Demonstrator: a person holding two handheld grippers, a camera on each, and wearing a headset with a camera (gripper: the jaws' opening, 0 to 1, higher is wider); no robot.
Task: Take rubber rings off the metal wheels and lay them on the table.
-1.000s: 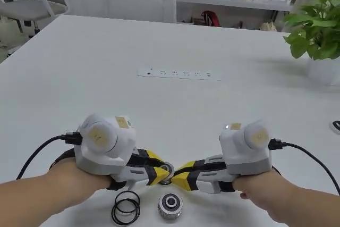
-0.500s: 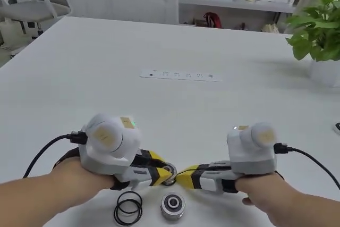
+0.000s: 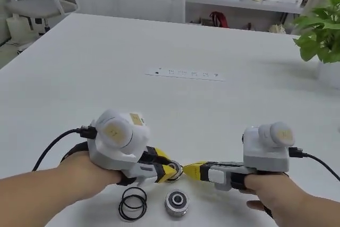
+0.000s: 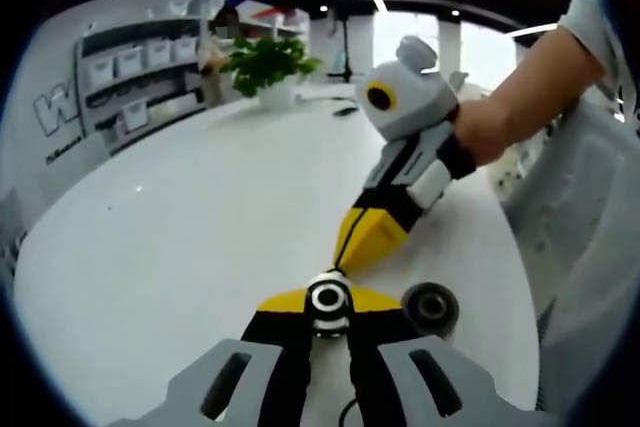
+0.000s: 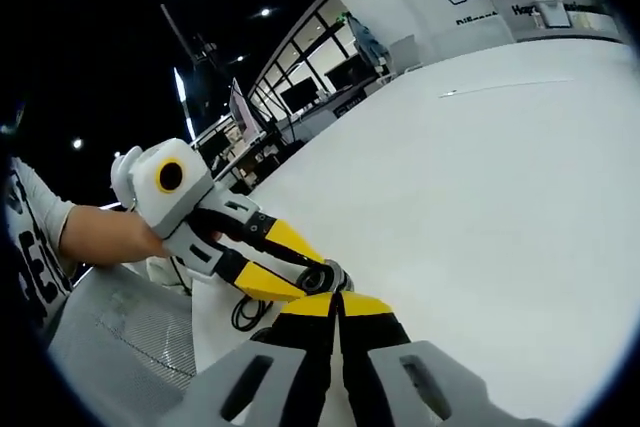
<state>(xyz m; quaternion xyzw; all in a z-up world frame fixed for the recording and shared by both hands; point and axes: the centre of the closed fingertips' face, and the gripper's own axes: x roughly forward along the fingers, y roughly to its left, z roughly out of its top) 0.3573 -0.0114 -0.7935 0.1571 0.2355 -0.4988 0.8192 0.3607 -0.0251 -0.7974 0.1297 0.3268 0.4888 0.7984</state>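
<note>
My left gripper [image 3: 173, 173] is shut on a small metal wheel [image 3: 176, 171] and holds it just above the white table [image 3: 159, 41]. In the left gripper view the wheel [image 4: 329, 299] sits between the yellow jaw tips. My right gripper [image 3: 188, 170] is shut, its tips just right of the wheel, pinching a thin black rubber ring [image 4: 347, 239] that stretches from the wheel. A second wheel [image 3: 176, 201] lies on the table below the grippers. Loose black rings [image 3: 133, 202] lie to its left. The right gripper view shows the left gripper [image 5: 290, 269] with the wheel [image 5: 327, 276].
A white power strip [image 3: 185, 74] is set into the table's middle. A potted plant [image 3: 322, 30] stands at the far right. White chairs [image 3: 151, 3] stand beyond the far edge. Black cables [image 3: 56, 144] trail from both grippers.
My right gripper has drawn a little to the right, away from the wheel, with the ring stretched after it. The head view has shifted; the left gripper still holds the wheel.
</note>
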